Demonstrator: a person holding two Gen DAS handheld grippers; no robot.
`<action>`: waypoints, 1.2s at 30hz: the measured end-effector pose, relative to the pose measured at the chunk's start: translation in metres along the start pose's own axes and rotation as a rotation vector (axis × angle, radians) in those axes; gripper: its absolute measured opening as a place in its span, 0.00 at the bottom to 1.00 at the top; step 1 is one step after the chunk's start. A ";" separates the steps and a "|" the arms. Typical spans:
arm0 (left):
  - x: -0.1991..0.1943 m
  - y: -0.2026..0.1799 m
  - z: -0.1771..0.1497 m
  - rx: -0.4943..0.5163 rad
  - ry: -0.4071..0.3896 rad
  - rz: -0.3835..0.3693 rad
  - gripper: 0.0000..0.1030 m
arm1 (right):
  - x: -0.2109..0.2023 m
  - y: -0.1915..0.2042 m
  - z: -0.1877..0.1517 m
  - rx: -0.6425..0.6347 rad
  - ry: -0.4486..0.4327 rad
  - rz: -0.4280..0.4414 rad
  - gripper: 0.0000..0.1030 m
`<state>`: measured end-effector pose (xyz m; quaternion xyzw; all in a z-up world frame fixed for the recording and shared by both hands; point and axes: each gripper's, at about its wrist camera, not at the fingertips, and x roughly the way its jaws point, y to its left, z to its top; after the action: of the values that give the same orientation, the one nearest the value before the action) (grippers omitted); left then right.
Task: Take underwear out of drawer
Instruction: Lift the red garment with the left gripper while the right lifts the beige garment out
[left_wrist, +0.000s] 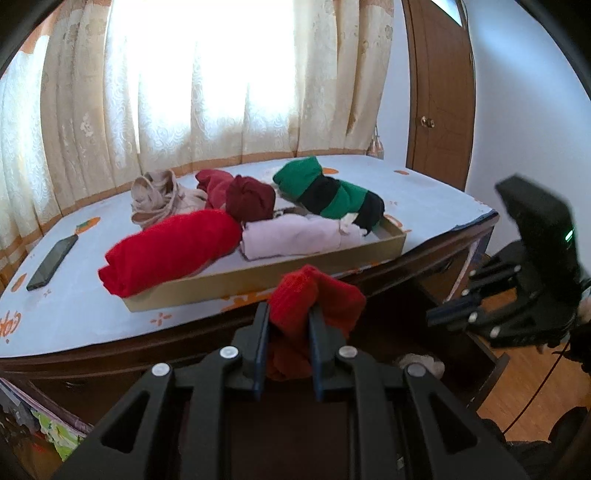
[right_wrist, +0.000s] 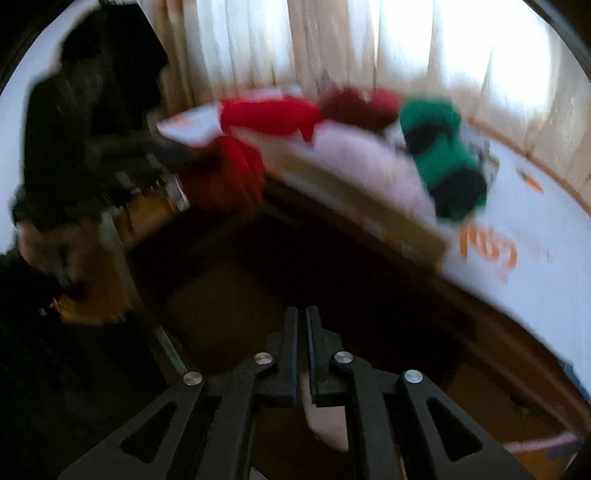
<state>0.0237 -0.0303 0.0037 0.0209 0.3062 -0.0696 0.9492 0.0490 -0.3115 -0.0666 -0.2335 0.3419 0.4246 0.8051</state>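
So the red underwear (left_wrist: 314, 306) is pinched in the left tool (left_wrist: 288, 325), bunched up and sticking out past the tips, held in front of the table (left_wrist: 74, 314) edge above the dark open drawer (left_wrist: 461, 350). The tool is clamped almost fully together on the fabric.

The left wrist view is the sharp one. It shows a shallow cardboard tray (left_wrist: 258, 273) on the table's pale cloth with rolled clothes in it: a big red roll (left_wrist: 170, 251), a pale pink one (left_wrist: 295, 236), a dark maroon bundle (left_wrist: 251, 195), and a green-and-black striped one (left_wrist: 332, 195). A beige tangle (left_wrist: 159, 199) lies just behind the tray, a phone (left_wrist: 51, 262) well off to the side. The right tool (left_wrist: 454, 317) shows at the right edge, over the drawer.

The right wrist view is badly blurred, but it looks down into the drawer, which the other barely shows. There the right tool (right_wrist: 303, 317) has only a narrow gap between its fingers, with nothing gripped at the tips; something pale (right_wrist: 325, 417) lies below, in the drawer.
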 end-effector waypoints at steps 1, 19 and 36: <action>0.002 0.000 -0.001 -0.001 0.007 -0.004 0.17 | 0.007 -0.003 -0.004 0.008 0.029 -0.005 0.33; 0.010 0.002 -0.005 -0.016 0.039 -0.016 0.17 | 0.113 -0.020 -0.031 0.027 0.366 -0.019 0.35; -0.010 0.016 0.016 -0.005 -0.031 0.032 0.17 | 0.022 0.034 0.063 -0.073 -0.067 -0.023 0.22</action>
<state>0.0275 -0.0145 0.0228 0.0226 0.2910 -0.0540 0.9549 0.0515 -0.2401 -0.0448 -0.2526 0.2964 0.4350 0.8119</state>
